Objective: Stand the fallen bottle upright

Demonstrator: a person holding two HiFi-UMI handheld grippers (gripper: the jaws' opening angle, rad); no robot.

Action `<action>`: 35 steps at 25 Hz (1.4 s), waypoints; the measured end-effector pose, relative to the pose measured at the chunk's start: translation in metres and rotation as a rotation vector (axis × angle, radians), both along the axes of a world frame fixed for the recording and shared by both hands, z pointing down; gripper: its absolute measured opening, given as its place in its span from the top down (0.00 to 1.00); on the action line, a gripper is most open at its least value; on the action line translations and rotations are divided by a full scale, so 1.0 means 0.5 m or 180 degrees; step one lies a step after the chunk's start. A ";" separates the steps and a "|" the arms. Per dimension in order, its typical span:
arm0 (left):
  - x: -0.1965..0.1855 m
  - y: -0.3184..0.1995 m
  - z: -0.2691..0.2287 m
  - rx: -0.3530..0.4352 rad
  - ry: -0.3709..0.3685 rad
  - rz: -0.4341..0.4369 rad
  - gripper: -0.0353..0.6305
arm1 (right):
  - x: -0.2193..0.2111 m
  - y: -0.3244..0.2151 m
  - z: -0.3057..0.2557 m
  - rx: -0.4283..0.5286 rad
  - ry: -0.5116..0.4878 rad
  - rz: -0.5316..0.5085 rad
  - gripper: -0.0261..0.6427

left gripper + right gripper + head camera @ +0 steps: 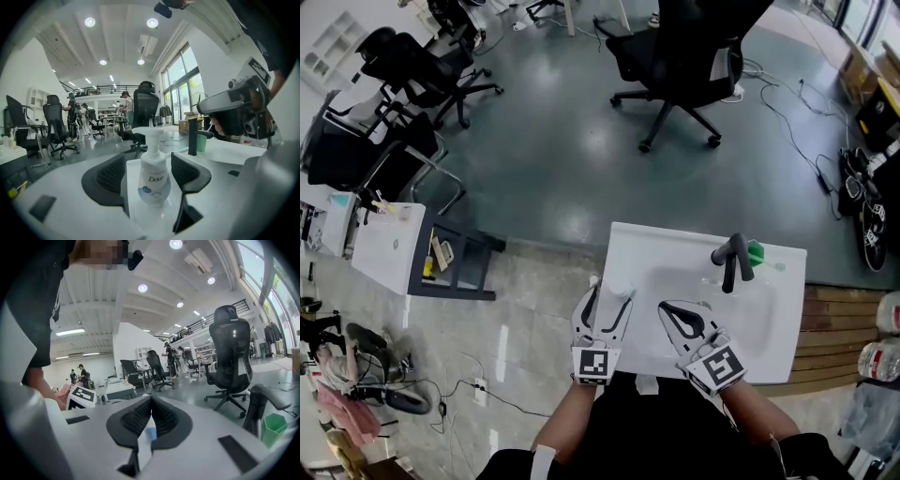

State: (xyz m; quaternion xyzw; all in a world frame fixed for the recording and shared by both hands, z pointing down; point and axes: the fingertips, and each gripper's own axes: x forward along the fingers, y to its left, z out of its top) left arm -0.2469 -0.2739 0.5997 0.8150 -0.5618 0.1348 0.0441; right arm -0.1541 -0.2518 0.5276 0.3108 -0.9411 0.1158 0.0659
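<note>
Left gripper (608, 302) jaws spread | bottle (153, 182) stood upright between them — axis vertical, unpinched | right gripper (150, 402) pressed together — farther right

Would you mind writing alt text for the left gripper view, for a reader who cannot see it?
A white Dove pump bottle stands upright between the left gripper's open black jaws, which stand clear of it. Behind it to the right are a black faucet and a green cup on the white sink counter, with the right gripper above them.
</note>
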 end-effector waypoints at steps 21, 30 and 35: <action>-0.097 0.050 -0.226 0.0541 0.0352 -0.0448 0.80 | 0.047 -0.072 -0.135 0.0526 -0.0078 0.0588 0.94; -0.076 0.051 -0.282 0.0702 0.0542 -0.0323 0.92 | 0.083 -0.051 -0.179 0.0619 -0.0183 0.0733 0.94; -0.106 0.040 -0.311 0.0768 0.0547 -0.0314 0.92 | 0.072 -0.034 -0.204 0.0837 0.0020 0.0648 0.94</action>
